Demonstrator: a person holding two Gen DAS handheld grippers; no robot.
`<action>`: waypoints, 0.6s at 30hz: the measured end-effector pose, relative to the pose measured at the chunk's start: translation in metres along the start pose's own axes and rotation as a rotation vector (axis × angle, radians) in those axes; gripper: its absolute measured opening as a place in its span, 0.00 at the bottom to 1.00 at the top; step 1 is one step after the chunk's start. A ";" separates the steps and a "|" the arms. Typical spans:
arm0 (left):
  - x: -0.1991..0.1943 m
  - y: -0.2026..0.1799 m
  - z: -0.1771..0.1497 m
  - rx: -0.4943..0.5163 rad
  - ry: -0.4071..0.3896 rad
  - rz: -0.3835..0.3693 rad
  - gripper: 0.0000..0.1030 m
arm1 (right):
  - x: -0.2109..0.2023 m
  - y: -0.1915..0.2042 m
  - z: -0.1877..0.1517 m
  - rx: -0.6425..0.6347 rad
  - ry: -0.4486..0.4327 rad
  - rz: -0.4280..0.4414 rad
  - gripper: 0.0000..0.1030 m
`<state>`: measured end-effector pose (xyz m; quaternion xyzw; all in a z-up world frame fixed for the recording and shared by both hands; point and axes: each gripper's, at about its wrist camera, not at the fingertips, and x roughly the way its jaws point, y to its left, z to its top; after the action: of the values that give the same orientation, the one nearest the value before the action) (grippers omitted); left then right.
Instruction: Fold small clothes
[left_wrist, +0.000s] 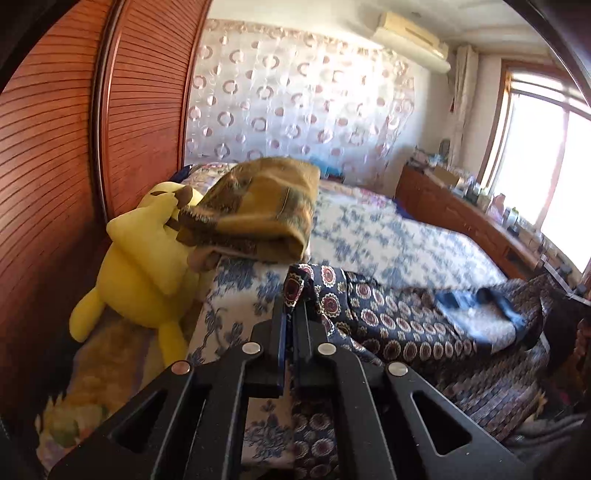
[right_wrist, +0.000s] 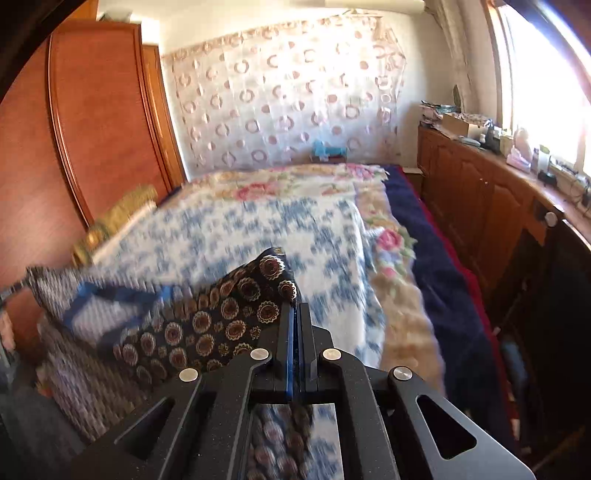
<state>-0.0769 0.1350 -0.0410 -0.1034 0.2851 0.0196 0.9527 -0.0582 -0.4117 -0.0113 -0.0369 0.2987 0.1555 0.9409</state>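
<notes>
A small dark navy garment with round medallion print (left_wrist: 388, 317) stretches across the near end of the bed. My left gripper (left_wrist: 291, 304) is shut on one corner of it, the cloth bunching above the fingertips. In the right wrist view the same patterned garment (right_wrist: 207, 325) hangs lifted to the left, blurred by motion. My right gripper (right_wrist: 295, 306) is shut on another corner of it. The paler inner side with a blue band (right_wrist: 110, 306) shows at the left.
The bed carries a white quilt with blue flowers (left_wrist: 388, 236), a folded mustard-brown blanket (left_wrist: 258, 210) and a yellow plush toy (left_wrist: 147, 258). A wooden wardrobe (left_wrist: 55, 166) stands on the left. A wooden cabinet (right_wrist: 480, 206) with clutter runs under the bright window on the right.
</notes>
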 end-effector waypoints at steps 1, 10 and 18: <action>0.004 -0.002 -0.003 0.018 0.015 0.014 0.03 | 0.000 0.001 -0.004 -0.008 0.027 -0.006 0.01; -0.011 0.005 -0.008 0.026 0.007 0.017 0.03 | -0.009 0.014 0.004 -0.059 0.071 -0.027 0.01; 0.000 -0.001 -0.013 0.074 0.062 -0.019 0.23 | 0.002 0.020 -0.004 -0.123 0.157 -0.024 0.01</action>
<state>-0.0836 0.1314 -0.0517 -0.0713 0.3139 -0.0030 0.9468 -0.0654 -0.3926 -0.0146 -0.1101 0.3608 0.1586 0.9124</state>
